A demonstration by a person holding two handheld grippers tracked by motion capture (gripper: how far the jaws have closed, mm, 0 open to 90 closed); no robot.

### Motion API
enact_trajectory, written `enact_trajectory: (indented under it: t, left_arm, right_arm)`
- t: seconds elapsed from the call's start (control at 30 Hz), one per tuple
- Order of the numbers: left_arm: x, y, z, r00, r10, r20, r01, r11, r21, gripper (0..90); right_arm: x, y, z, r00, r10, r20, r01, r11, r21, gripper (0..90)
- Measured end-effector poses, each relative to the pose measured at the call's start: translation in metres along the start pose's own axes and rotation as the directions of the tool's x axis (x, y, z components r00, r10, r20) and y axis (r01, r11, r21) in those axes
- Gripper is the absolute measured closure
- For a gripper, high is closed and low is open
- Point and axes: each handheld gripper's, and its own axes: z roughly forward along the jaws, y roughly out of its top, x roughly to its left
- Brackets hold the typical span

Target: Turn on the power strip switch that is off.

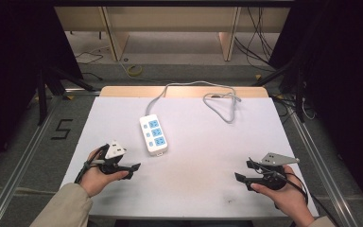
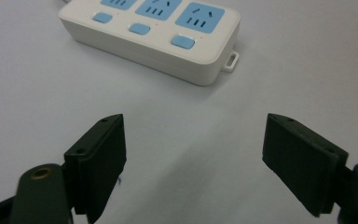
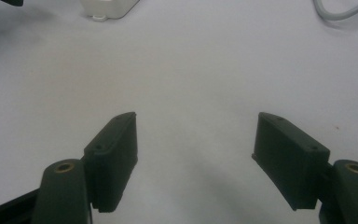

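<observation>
A white power strip (image 1: 153,135) with blue sockets and blue switches lies on the white table sheet (image 1: 194,184), left of centre. Its grey cable (image 1: 220,100) runs to the far edge and loops at the back right. My left gripper (image 1: 133,170) is held low at the near left, open and empty, a short way from the strip's near end. In the left gripper view the power strip (image 2: 158,32) lies flat beyond the left gripper (image 2: 196,156). My right gripper (image 1: 243,171) is at the near right, open and empty. The right gripper (image 3: 196,149) has bare sheet between its jaws.
The right gripper view catches the strip's near end (image 3: 109,7) at top left and a bend of cable (image 3: 340,9) at top right. A wooden strip (image 1: 123,91) edges the table's far side. Metal rails (image 1: 26,151) and dark floor flank the table.
</observation>
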Motion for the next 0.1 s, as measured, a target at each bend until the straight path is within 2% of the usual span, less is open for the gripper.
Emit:
enact_trajectory:
  t: [0.1]
  left_arm:
    - [-0.0116, 0.0073, 0.0058, 0.9991, 0.006, 0.042, -0.006, 0.9999, 0.01, 19.7]
  right_arm:
    - [-0.0003, 0.0001, -0.0003, 1.0, 0.001, 0.001, -0.001, 1.0, -0.003, 30.6]
